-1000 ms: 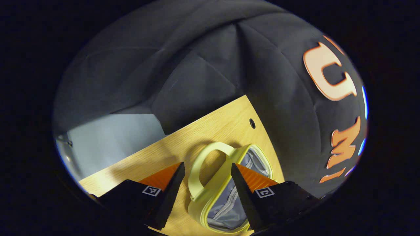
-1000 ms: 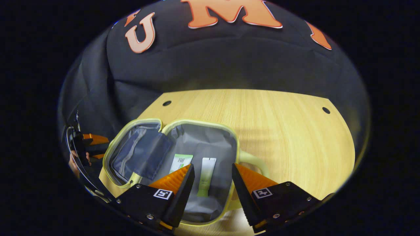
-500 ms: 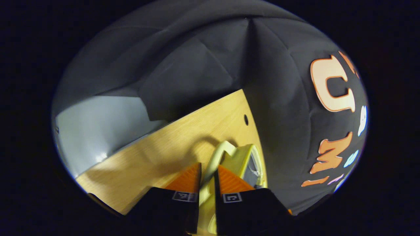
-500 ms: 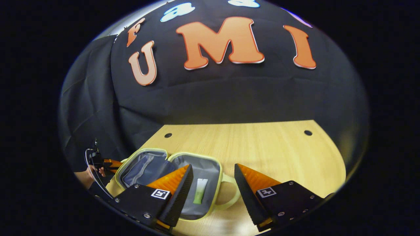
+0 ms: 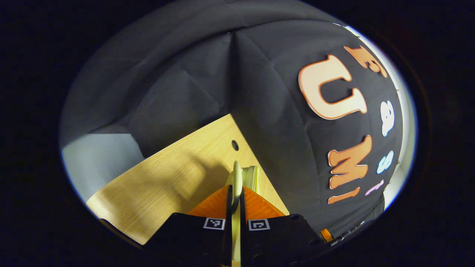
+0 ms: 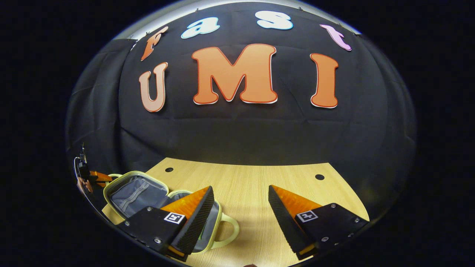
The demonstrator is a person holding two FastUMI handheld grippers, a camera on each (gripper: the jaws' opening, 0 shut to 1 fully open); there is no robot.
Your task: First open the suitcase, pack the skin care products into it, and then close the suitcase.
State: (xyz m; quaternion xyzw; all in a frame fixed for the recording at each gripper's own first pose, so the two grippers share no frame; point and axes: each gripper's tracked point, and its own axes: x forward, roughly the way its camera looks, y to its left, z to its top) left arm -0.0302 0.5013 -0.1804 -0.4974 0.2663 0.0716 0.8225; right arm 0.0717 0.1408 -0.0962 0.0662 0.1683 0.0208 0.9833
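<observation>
The pale yellow suitcase (image 6: 111, 188) lies open at the table's left end in the right gripper view, with grey lining showing. Its left half is tipped up. My left gripper (image 6: 97, 177) grips it at the far left edge. In the left gripper view my left gripper (image 5: 236, 190) is shut on the suitcase's yellow handle (image 5: 237, 174), and the lid's rim (image 5: 254, 175) stands edge-on just beyond. My right gripper (image 6: 239, 212) is open above the table, right of the case and near its other handle (image 6: 229, 234). One of its fingers (image 6: 193, 215) hides the skin care products.
The wooden table (image 6: 256, 185) stretches right of the case and has small round holes (image 6: 319, 177) near its back corners. Black cloth walls close in behind and to the sides. A pale floor patch (image 5: 96, 163) lies beyond the table edge in the left gripper view.
My left gripper closed on the lid's handle and raised the lid until it stands edge-on. My right gripper pulled back and up out of the case, staying open.
</observation>
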